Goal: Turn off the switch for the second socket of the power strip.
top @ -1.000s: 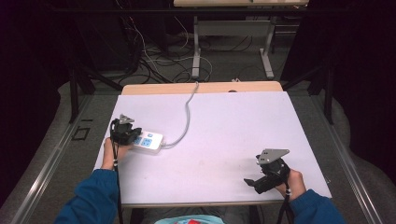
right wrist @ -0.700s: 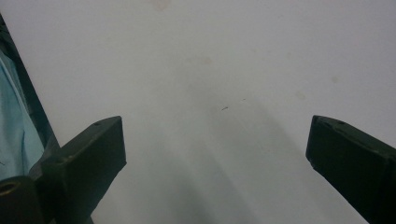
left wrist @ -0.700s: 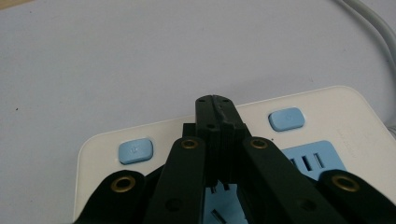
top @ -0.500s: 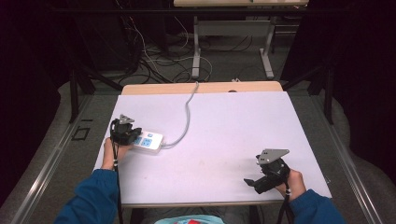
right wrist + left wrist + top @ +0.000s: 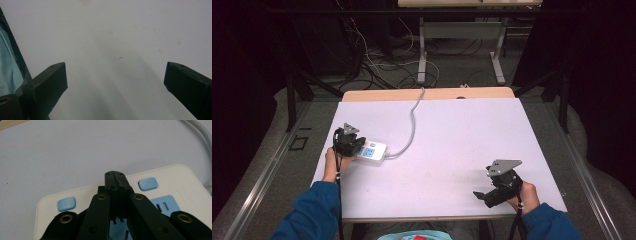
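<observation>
- At counter (image 5: 452,130) left side: power strip (image 5: 373,151), white with blue sockets, cord (image 5: 413,122) running to the far edge.
- Left tongs (image 5: 115,175) clenched, nothing between them; tip sits over the strip's middle, between two blue buttons (image 5: 147,183). Contact with the casing: cannot tell.
- Right tongs (image 5: 483,196) released, jaws wide apart, resting at near right, well apart from the strip.
- Judgement: step looks like pressing or steadying the strip. To do it well, keep the tip off the socket slots, push straight down, and don't drag the strip by its cord.
</observation>
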